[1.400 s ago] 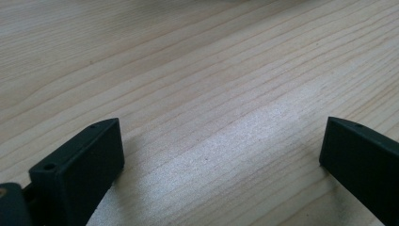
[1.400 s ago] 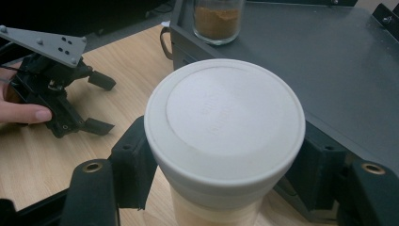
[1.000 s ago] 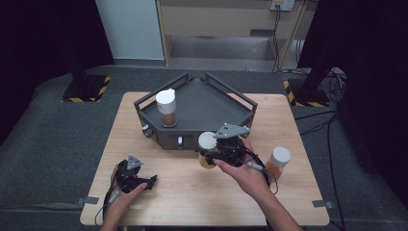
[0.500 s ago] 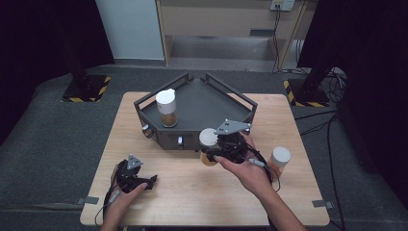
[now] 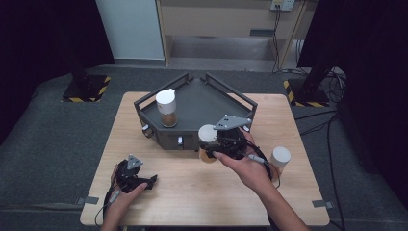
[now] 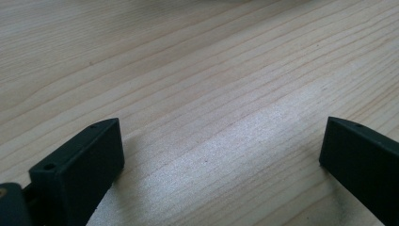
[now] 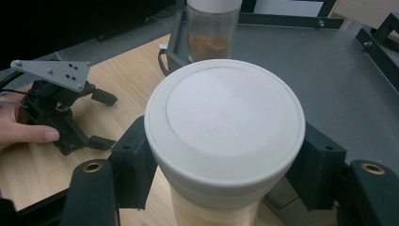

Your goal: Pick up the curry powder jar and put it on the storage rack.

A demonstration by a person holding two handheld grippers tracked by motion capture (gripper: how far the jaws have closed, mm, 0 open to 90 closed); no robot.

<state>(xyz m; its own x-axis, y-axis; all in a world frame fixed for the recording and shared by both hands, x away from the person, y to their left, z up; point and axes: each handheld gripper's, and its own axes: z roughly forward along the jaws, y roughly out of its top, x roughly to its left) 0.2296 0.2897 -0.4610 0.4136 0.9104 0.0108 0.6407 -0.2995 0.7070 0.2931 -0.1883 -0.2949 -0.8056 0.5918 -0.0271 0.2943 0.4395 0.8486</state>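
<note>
Right tool [image 5: 211, 149] clamped on white-lidded jar [image 7: 225, 127] — beside grey tray [image 5: 211, 98], left tool [image 5: 144, 182] jaws apart — on table [image 6: 197, 70]

The right gripper [image 5: 210, 144] sits just before the front wall of the tray [image 5: 211, 103], its jaws closed on a jar [image 5: 207, 143] at each side. Behind and left of it, in the tray, stands a second jar [image 5: 166, 108]. To its right, near the table [image 5: 192, 192] edge, stands a third jar [image 5: 279, 161], partly behind the person's right forearm. Well to its left and nearer the person, the left gripper [image 5: 146, 182] rests on the table with jaws apart
</note>
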